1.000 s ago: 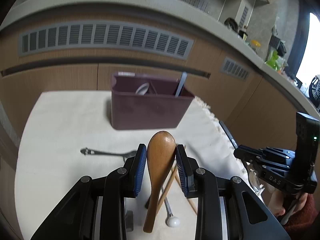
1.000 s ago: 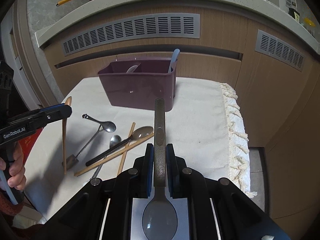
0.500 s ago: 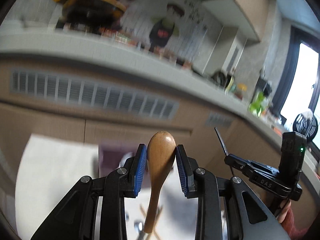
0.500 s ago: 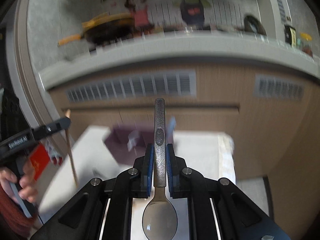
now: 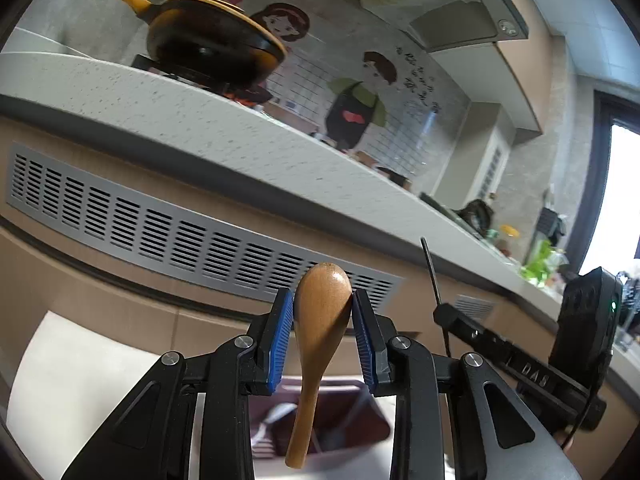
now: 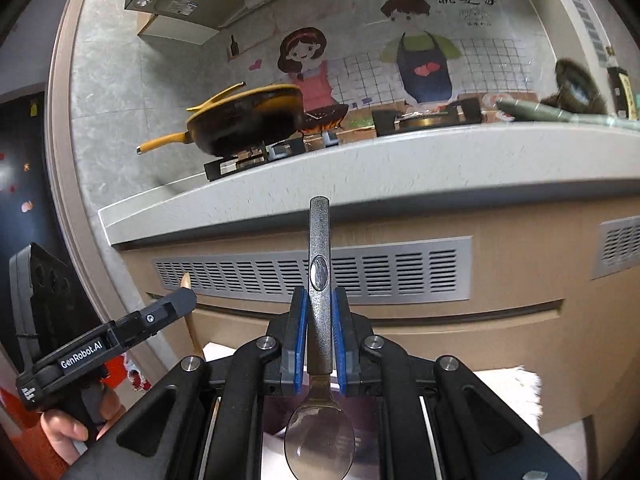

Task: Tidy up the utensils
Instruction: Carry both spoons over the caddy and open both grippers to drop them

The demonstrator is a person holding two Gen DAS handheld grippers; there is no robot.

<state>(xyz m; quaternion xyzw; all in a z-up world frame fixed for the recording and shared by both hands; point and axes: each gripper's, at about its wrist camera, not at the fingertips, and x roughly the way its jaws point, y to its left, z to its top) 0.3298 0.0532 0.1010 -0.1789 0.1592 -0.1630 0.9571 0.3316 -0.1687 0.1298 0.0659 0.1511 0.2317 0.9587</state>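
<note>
My left gripper (image 5: 322, 308) is shut on a wooden spoon (image 5: 320, 336), bowl end up between the blue pads, handle hanging down over the purple utensil box (image 5: 352, 424). The box holds a pale spoon. My right gripper (image 6: 319, 320) is shut on a metal spoon (image 6: 319, 264), handle pointing up, bowl (image 6: 319, 440) near the camera. The purple box (image 6: 276, 412) shows dimly behind it. The left gripper also shows in the right wrist view (image 6: 176, 304), the right gripper in the left wrist view (image 5: 448, 316).
A white cloth (image 5: 80, 380) covers the table below. A wood-fronted counter (image 6: 440, 172) with grey vents stands close ahead, with a yellow pan (image 6: 244, 120) on a stove on top. The cloth's fringed edge (image 6: 524, 396) is at the right.
Both grippers have tilted upward and moved towards the box, each still holding its spoon. The table and loose utensils have dropped out of view; the counter and wall now fill both views.
</note>
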